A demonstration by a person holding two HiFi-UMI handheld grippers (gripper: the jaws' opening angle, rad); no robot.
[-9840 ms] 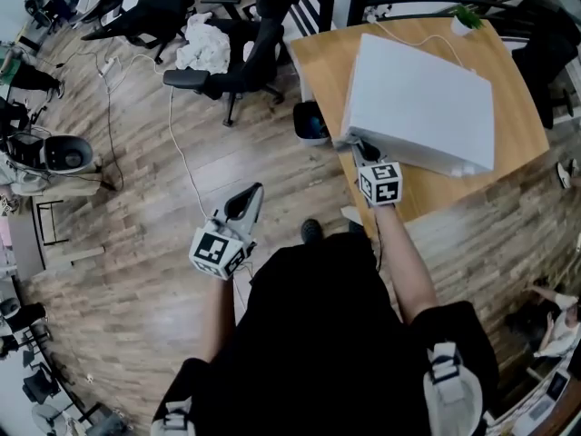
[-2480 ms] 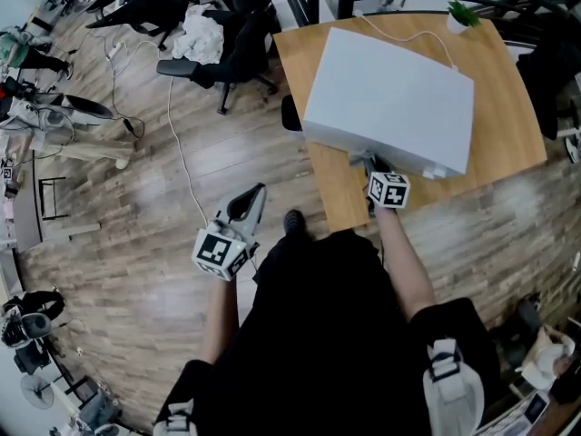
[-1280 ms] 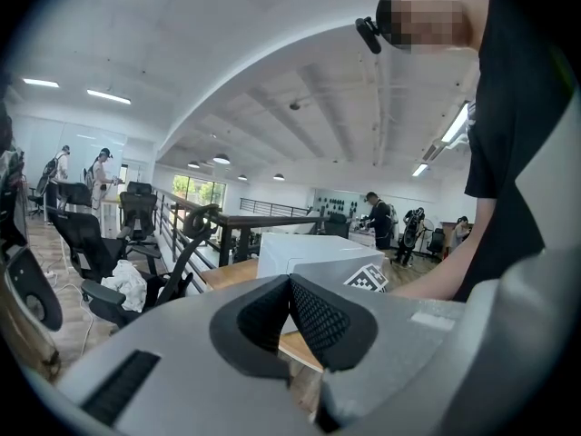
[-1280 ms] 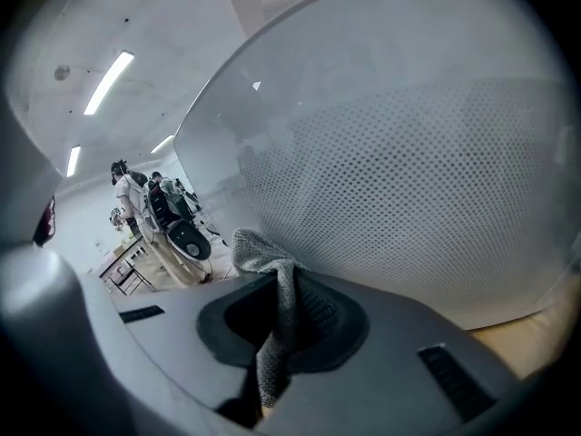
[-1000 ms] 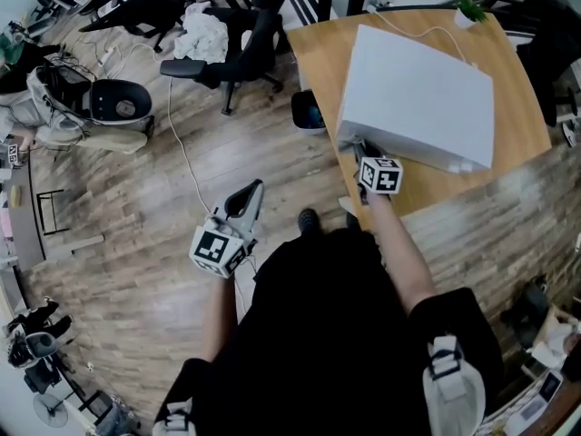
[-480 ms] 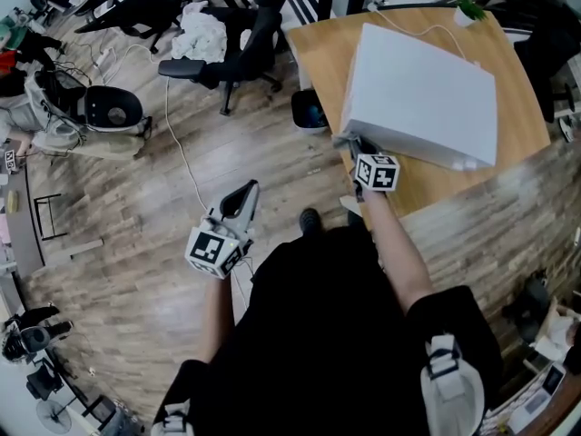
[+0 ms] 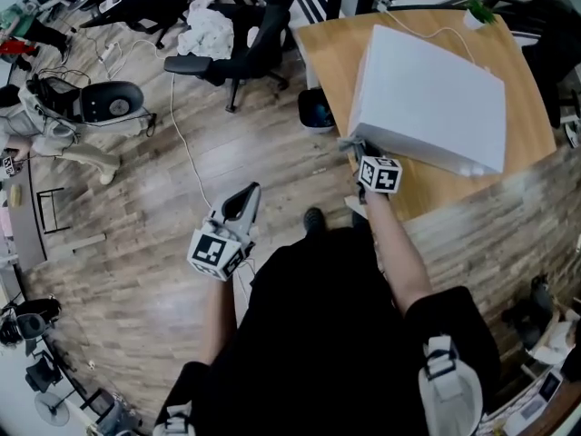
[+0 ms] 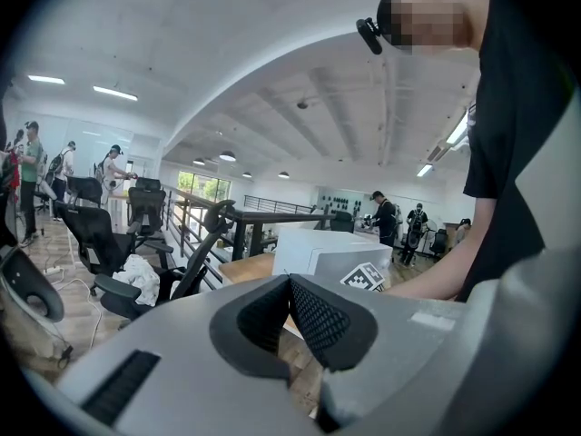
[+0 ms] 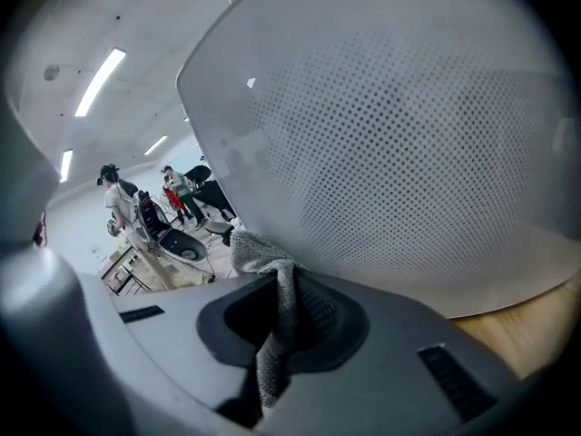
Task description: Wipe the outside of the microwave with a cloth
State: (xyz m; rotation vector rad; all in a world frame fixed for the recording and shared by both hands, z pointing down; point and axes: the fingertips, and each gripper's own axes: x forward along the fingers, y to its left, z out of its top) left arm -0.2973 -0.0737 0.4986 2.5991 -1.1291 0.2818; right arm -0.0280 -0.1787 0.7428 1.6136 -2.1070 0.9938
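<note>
The left gripper (image 7: 247, 196) is hanging over the wood floor (image 7: 136, 198), well left of the work. Its jaws are clenched on nothing, as the left gripper view (image 8: 290, 284) shows. To its right, the right gripper (image 7: 357, 150) is reaching to the near left corner of the microwave (image 7: 427, 98). Its jaws (image 9: 281, 321) are grasping a narrow fold of grey cloth (image 9: 272, 271). The cloth's bunched top is lying against the microwave's perforated side wall (image 9: 399, 134).

The white microwave is sitting on the wooden tabletop (image 7: 331, 48) at the right of the scene, with its near left corner close to the tabletop's left edge.

Several things could go wrong from here:

- **Cloth slipping:** Only a thin fold is being pinched, so dragging it across the dotted wall could pull it out of the jaws.
- **Scraping:** So little cloth is standing proud of the jaws that their hard tips may scrape the wall.
- **Microwave shifting:** The left gripper is not bracing the microwave, so a firm push from the right one could slide it on the tabletop. That could tug the white cord (image 7: 427, 34) running from its far side.
</note>
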